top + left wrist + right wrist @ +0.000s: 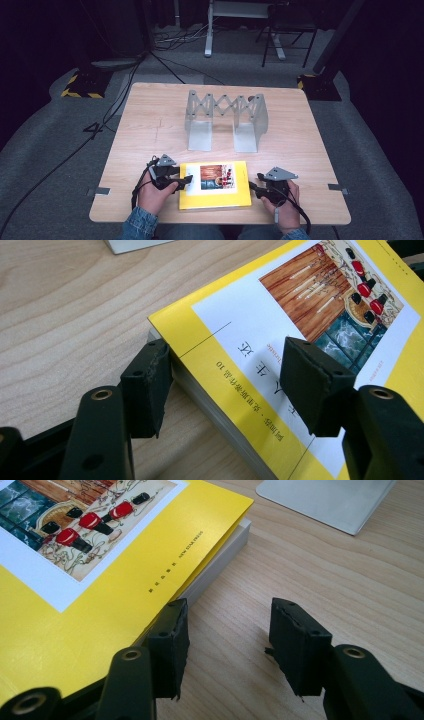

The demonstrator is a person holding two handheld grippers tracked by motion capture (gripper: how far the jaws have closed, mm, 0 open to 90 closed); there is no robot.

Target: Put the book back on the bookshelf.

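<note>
A yellow book (pixel 215 197) with a picture on its cover lies flat near the table's front edge. My left gripper (pixel 186 180) is at its left edge, held in a hand. In the left gripper view this gripper (pixel 227 370) is open and straddles the edge of the book (pixel 320 300): one jaw is on the table beside the pages, the other above the cover. My right gripper (pixel 260 177) is at the book's right edge. It is open (pixel 232 620), with one jaw against the edge of the book (pixel 100 580) and the other over bare wood.
A grey metal folding book rack (pixel 225 115) stands in the middle of the wooden table (pixel 150 125), behind the book. Its base plates show at the top of both gripper views (pixel 130 244) (pixel 325 500). Cables and stands lie on the floor beyond.
</note>
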